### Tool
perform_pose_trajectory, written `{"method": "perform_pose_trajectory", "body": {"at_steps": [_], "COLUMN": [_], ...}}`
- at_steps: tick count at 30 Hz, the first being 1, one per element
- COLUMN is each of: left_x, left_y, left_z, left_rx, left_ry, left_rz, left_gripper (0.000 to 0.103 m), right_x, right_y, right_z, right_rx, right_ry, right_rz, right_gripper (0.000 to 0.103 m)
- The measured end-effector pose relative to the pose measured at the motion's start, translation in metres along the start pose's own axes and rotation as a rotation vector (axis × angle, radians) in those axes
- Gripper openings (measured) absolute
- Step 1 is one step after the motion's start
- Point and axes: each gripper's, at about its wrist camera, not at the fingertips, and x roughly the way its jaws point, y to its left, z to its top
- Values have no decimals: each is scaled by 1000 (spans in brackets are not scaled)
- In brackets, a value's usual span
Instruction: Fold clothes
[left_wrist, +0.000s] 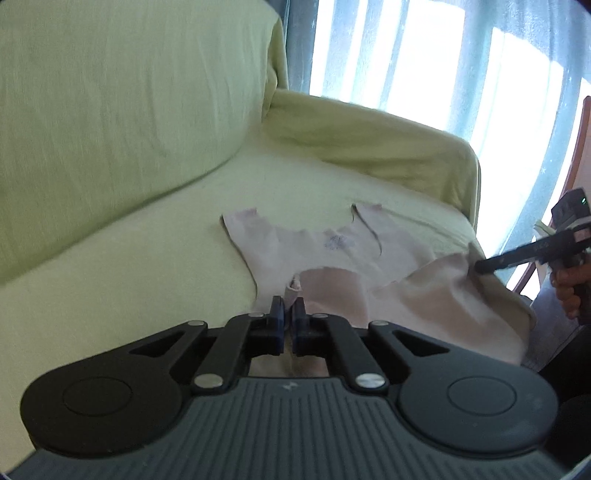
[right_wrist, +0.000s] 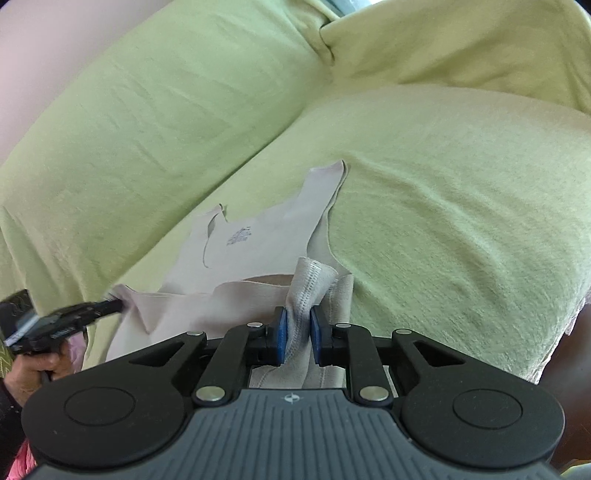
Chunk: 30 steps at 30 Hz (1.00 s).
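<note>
A pale pink tank top (left_wrist: 332, 251) lies on the green sofa seat, straps toward the backrest, with its lower hem lifted toward me. My left gripper (left_wrist: 288, 319) is shut on a bunched corner of that hem. The right wrist view shows the same tank top (right_wrist: 258, 240) with a small printed label near its neckline. There my right gripper (right_wrist: 298, 330) is shut on the stitched hem fold, which passes between the blue pads. Each gripper shows in the other's view: the right gripper (left_wrist: 478, 266) pinches the hem's right end, and the left gripper (right_wrist: 117, 305) holds its left end.
The sofa's backrest (left_wrist: 110, 110) and armrest (left_wrist: 369, 140) wear a green cover. A sheer curtain (left_wrist: 443, 55) over a bright window hangs behind. A wooden chair (left_wrist: 581, 147) stands at the right edge. A person's hand (right_wrist: 33, 373) grips the left tool's handle.
</note>
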Motion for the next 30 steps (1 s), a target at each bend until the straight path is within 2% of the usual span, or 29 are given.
{"method": "perform_pose_trajectory", "body": {"at_steps": [2,4,6,9,10,13,17,18,21,24,25,27,30], "left_x": [-18,-36,-45,-50,-52,-73,-111,-119,-133,-142,-143,-139,-126], "left_y": [1,0,-5,-16,-19,-25,-31,-33,-42,-49,-50,-51,-47], "left_z": [13,25,31,30,29,31,37,36,24,5,0,-4,4], "left_rx": [5,10,28,57,66,38,22,24,54,61,66,73,64], "left_ry": [-51,-98,-102,-87,-82,-153,-227,-221,-182,-136,-118,-93,-87], "left_rz": [25,45,57,54,53,57,51,48,48,25,22,29,53], "left_gripper": [0,0,0,0,0,0,0,0,0,0,0,0,0], "right_x": [-7,-24,-42,-48,-56,-92,-138,-146,-150,-150,-147,-138,-135], "right_y": [-1,0,-1,2,2,2,27,35,48,37,36,36,29], "right_z": [1,1,1,-2,-3,-4,-10,-12,-20,-27,-31,-39,-30], "right_rx": [14,33,60,-12,-24,13,-73,-112,-226,-189,-186,-246,-235], "right_ry": [-21,-80,-142,-79,-91,-195,-260,-255,-155,-84,-48,16,-12], "right_rz": [2,24,71,19,18,93,207,234,245,313,310,242,219], "right_gripper": [9,7,7,6,5,5,5,5,5,5,5,5,5]}}
